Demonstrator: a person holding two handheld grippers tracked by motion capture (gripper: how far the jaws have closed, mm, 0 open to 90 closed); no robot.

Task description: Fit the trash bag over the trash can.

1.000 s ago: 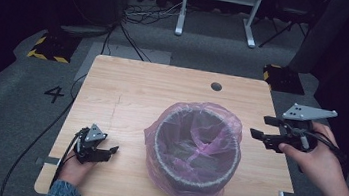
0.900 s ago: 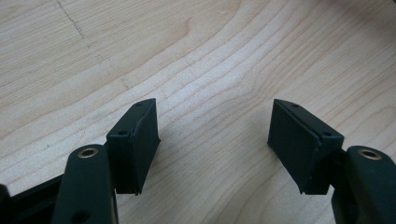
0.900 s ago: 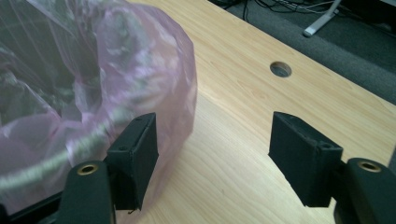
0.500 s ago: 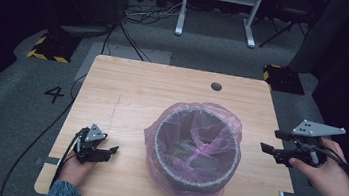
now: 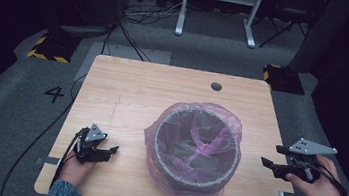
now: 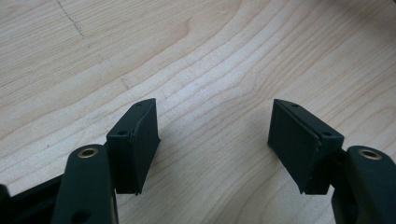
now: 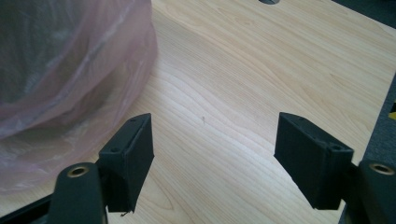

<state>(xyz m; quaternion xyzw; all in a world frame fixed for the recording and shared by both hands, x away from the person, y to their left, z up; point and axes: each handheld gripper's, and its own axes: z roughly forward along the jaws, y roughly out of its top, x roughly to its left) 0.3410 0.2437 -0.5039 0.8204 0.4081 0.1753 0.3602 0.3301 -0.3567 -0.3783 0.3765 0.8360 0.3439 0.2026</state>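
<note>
1. Bin (image 5: 197, 153): a round dark bin lined with a pink bag (image 5: 185, 195), standing on the desk (image 5: 133, 93) toward your near edge, between your two hands. The bag is folded over the rim and hangs loose down the outside, puddling at the base on the near side; that looks like a liner already fitted, or not quite smoothed.

2. Left tool (image 5: 105, 151): low on the desk at your near left corner, well apart from the bin. Its jaws stand apart with nothing between them; in the left gripper view (image 6: 212, 140) there is bare wood in the gap. It reads as parked, kept clear so the bag is not snagged.

3. Right tool (image 5: 268, 157): held above the desk's right edge, near the bin but not touching it, pointing toward it. Its jaws are also spread and empty; the right gripper view (image 7: 212, 154) has the bag's bulge (image 7: 70, 84) just beside the left jaw. You hold it level with the bin's side, likely so it can meet the hanging plastic.

4. Desk: pale wood, with a round cable hole (image 5: 216, 86) at the far side, well apart from the bin.

5. Surroundings: grey floor with a painted "4" (image 5: 54, 94) to your left and cables trailing from the tools.

6. Judgement: if the skirt needs tidying, the right tool is best placed; pinch plastic alone, not the rim.
</note>
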